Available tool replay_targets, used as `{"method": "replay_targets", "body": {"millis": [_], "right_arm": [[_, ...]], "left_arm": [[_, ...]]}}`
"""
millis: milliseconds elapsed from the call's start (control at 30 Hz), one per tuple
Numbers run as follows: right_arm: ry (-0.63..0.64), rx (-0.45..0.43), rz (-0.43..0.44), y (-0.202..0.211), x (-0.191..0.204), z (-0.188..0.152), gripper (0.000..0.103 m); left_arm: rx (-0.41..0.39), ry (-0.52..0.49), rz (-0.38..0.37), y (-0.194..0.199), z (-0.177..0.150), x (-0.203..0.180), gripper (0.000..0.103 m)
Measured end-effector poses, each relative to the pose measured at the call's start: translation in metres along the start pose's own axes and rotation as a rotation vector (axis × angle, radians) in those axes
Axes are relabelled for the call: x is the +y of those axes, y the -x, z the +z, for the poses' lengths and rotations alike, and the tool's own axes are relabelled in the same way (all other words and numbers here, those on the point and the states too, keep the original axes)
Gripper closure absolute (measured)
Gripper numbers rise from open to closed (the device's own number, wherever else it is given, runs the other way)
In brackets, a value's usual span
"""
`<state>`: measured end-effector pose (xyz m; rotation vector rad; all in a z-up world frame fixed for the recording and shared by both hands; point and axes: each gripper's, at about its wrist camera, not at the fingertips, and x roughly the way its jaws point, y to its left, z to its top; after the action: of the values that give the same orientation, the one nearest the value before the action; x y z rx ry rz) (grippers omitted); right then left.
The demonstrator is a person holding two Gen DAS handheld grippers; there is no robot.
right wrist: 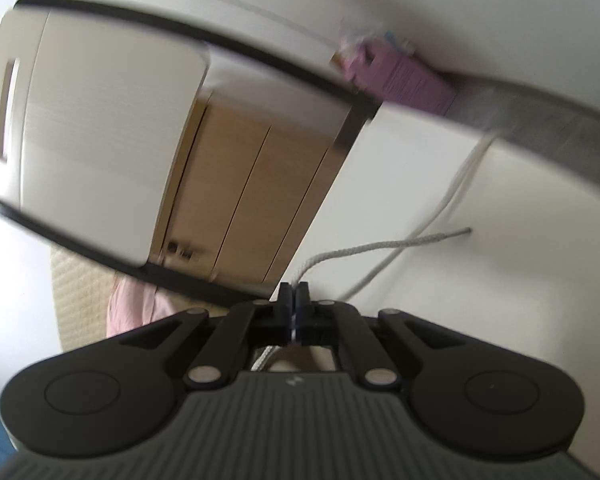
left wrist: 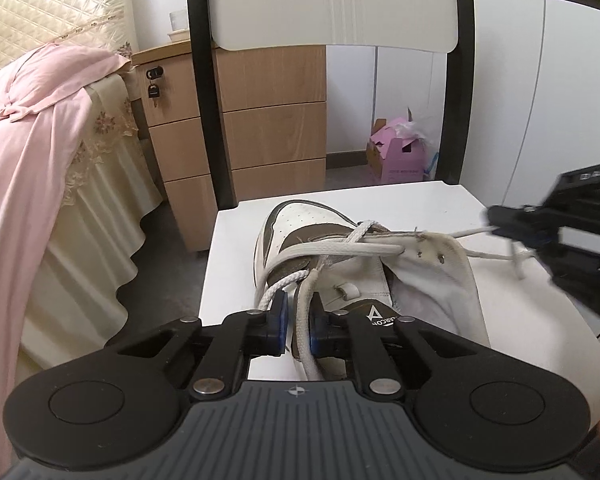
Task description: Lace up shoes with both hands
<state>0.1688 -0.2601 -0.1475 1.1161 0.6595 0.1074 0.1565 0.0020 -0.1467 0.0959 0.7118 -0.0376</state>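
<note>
A white and brown sneaker [left wrist: 340, 264] lies on a white chair seat [left wrist: 452, 208], toe pointing away, tongue folded out to the right. White laces [left wrist: 320, 254] cross its lower eyelets. My left gripper [left wrist: 298, 320] sits low over the shoe's near left side; its jaws are slightly apart around a thick lace strand and the eyelet flap, and I cannot tell whether they pinch it. My right gripper [right wrist: 295, 304] is shut on a thin white lace [right wrist: 380, 246] whose free end lies on the seat; it also shows at the right of the left wrist view [left wrist: 512, 224], pulling the lace sideways.
The chair's white backrest with a black frame [left wrist: 332, 4] stands behind the shoe. A wooden drawer unit [left wrist: 260, 120] and a pink box [left wrist: 400, 156] are on the floor beyond. A bed with a pink cloth [left wrist: 40, 128] is at the left.
</note>
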Motion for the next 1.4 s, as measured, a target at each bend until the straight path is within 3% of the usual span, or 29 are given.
{"method": "replay_targets", "body": {"millis": [300, 567, 600, 667, 700, 733, 833, 900, 1033, 1233, 1400], "right_arm": [[-0.017, -0.192, -0.107, 0.05, -0.029, 0.053, 0.101], [0.098, -0.176, -0.122, 0.061, -0.027, 0.065, 0.096], [0.103, -0.177, -0.131, 0.064, -0.027, 0.065, 0.093], [0.102, -0.179, -0.155, 0.068, -0.028, 0.065, 0.072], [0.096, -0.188, -0.161, 0.071, -0.029, 0.066, 0.05], [0.089, -0.201, -0.161, 0.075, -0.029, 0.066, 0.04], [0.1, -0.228, -0.153, 0.085, -0.025, 0.066, 0.027], [0.118, -0.232, -0.134, 0.089, -0.019, 0.064, 0.026], [0.118, -0.152, -0.042, 0.081, -0.008, 0.051, 0.026], [0.008, 0.111, 0.092, 0.031, 0.001, 0.006, 0.027], [-0.022, 0.176, 0.078, -0.005, 0.005, -0.015, 0.036]], "left_arm": [[0.008, 0.012, 0.004, -0.003, 0.0, -0.002, 0.089], [0.006, 0.024, -0.031, -0.006, 0.0, 0.002, 0.086], [0.004, 0.02, -0.034, -0.005, 0.0, 0.002, 0.086], [0.0, 0.021, -0.045, -0.005, -0.001, 0.002, 0.086], [-0.003, 0.022, -0.052, -0.004, -0.001, 0.003, 0.085], [-0.01, 0.019, -0.06, -0.003, -0.002, 0.003, 0.085], [-0.029, 0.002, -0.082, 0.0, -0.004, 0.004, 0.083], [-0.037, -0.009, -0.094, 0.001, -0.006, 0.004, 0.082], [-0.045, -0.036, -0.122, 0.002, -0.007, 0.006, 0.081], [-0.051, -0.066, -0.134, 0.006, -0.008, 0.006, 0.081], [-0.049, -0.073, -0.139, 0.005, -0.007, 0.005, 0.081]]}}
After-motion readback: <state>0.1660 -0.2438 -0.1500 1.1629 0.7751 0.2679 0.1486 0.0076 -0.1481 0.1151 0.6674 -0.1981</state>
